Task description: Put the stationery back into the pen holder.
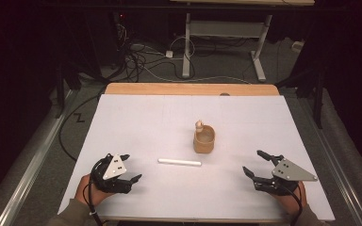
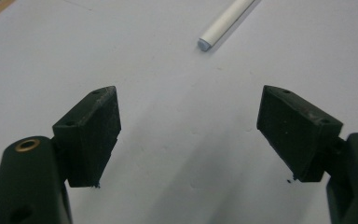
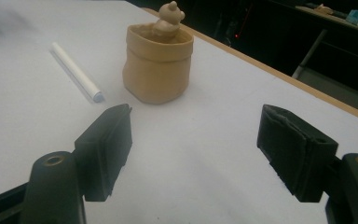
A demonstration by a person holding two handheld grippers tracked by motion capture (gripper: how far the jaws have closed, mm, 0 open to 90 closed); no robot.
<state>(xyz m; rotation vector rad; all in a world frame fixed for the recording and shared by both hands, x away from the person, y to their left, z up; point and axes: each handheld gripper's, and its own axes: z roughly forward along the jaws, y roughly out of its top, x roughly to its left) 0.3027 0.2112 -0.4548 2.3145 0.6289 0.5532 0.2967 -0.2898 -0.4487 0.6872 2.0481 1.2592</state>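
A tan sack-shaped cup (image 1: 204, 140) (image 3: 157, 63) with a small bear figure (image 3: 169, 17) on its far rim stands upright near the middle of the white table. A white stick (image 1: 179, 162) (image 2: 226, 21) (image 3: 76, 71) lies flat just in front of the cup, to its left. My left gripper (image 1: 128, 168) (image 2: 189, 135) rests open at the front left, with nothing between its jaws. At the front right, my right gripper (image 1: 256, 163) (image 3: 193, 149) is open and empty too, facing the cup from a distance.
The white sheet (image 1: 146, 122) covers a wooden table whose bare far edge (image 1: 191, 89) shows. Beyond it on the floor are tangled cables (image 1: 141, 59) and a white desk frame (image 1: 226, 33). Metal rails (image 1: 33, 155) run along both sides.
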